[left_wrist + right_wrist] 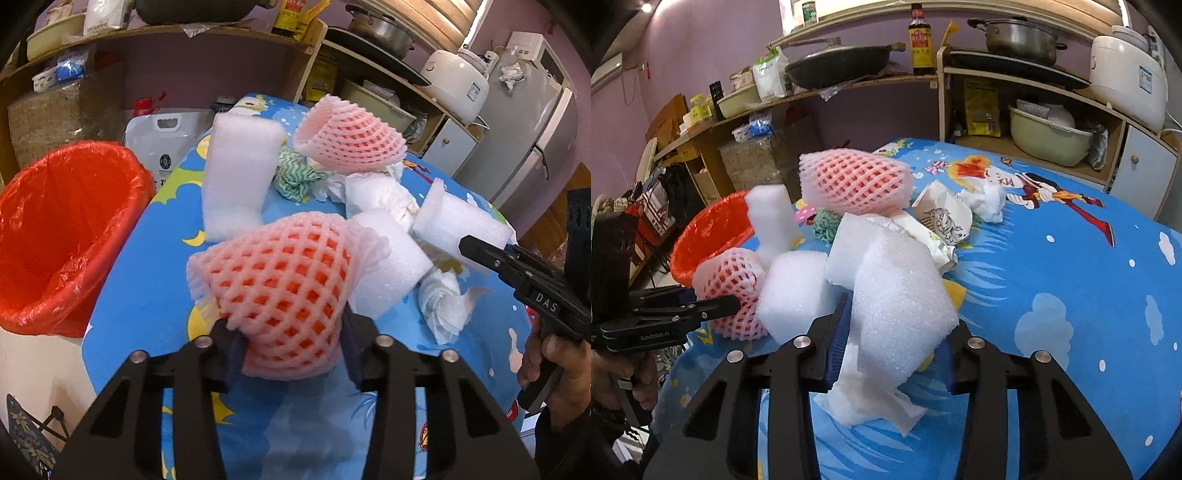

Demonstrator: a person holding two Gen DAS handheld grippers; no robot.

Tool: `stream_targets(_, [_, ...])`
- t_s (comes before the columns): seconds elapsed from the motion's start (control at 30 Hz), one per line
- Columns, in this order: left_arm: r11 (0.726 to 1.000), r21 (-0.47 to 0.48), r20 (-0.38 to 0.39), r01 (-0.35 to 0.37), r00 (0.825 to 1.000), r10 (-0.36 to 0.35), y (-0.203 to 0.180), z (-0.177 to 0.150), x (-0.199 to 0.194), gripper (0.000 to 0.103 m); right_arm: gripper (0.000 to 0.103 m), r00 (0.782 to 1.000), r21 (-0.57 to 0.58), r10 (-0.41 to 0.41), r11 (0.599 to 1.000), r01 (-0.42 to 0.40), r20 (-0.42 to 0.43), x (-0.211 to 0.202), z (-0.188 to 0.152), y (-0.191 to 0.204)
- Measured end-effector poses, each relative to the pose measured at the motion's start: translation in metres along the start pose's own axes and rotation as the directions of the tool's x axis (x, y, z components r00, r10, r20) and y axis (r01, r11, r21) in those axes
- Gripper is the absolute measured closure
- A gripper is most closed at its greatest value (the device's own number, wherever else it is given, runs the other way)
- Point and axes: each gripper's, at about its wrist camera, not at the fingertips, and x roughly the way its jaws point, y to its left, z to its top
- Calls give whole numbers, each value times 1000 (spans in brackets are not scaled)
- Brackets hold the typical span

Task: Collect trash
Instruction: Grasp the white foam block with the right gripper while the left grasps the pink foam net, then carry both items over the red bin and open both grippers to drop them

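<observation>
The left claw (291, 354) is narrowed onto a pink foam net sleeve (280, 280), both pads pressed into its lower end, and the sleeve bulges up and away toward 12 o'clock in the left wrist view. The right claw (890, 347) is squeezed on a white foam sheet (901, 295) that is folded between its blue pads, with a crumpled tissue (871, 402) lying just below the sheet on the cloth.

All of this sits on a bench covered with a blue cartoon cloth (1052, 258). In the left wrist view, a red bin bag (62, 236) lines a bin at 9 o'clock, just off the bench edge. At 12 o'clock stands an upright white foam block (236, 173), and beyond it, toward 1 o'clock, a second pink net sleeve (351, 140) rests on top of the pile. A green and white zigzag rag (299, 177) lies between the block and that sleeve. Another foam piece (391, 266) touches the held sleeve on its 3 o'clock side.

In the same view the right claw comes in from 3 o'clock, its tip against a white foam roll (458, 218), with a hand (554, 354) on its grip.

In the right wrist view, a torn paper bag (945, 218) lies at 12 o'clock, past the foam.
</observation>
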Motion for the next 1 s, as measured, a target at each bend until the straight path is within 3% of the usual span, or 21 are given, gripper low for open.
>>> stream_targets(0.3, [1000, 21, 81, 12, 997, -14, -7, 9, -27, 65, 63, 996, 42, -14, 999, 11, 84, -27, 8, 0])
stream_targets(0.53, [1000, 1, 145, -7, 989, 7, 8, 22, -51, 65, 63, 987, 43, -15, 999, 9, 162, -46, 23, 14])
stream_targets(0.7, [998, -27, 196, -55, 979, 59, 34, 34, -72, 65, 63, 982, 27, 3, 1000, -9, 191, -44, 38, 34])
stream_targets(1.0, [981, -113, 270, -160, 945, 185, 99, 63, -114, 64, 63, 977, -39, 89, 996, -83, 193, -19, 66, 85])
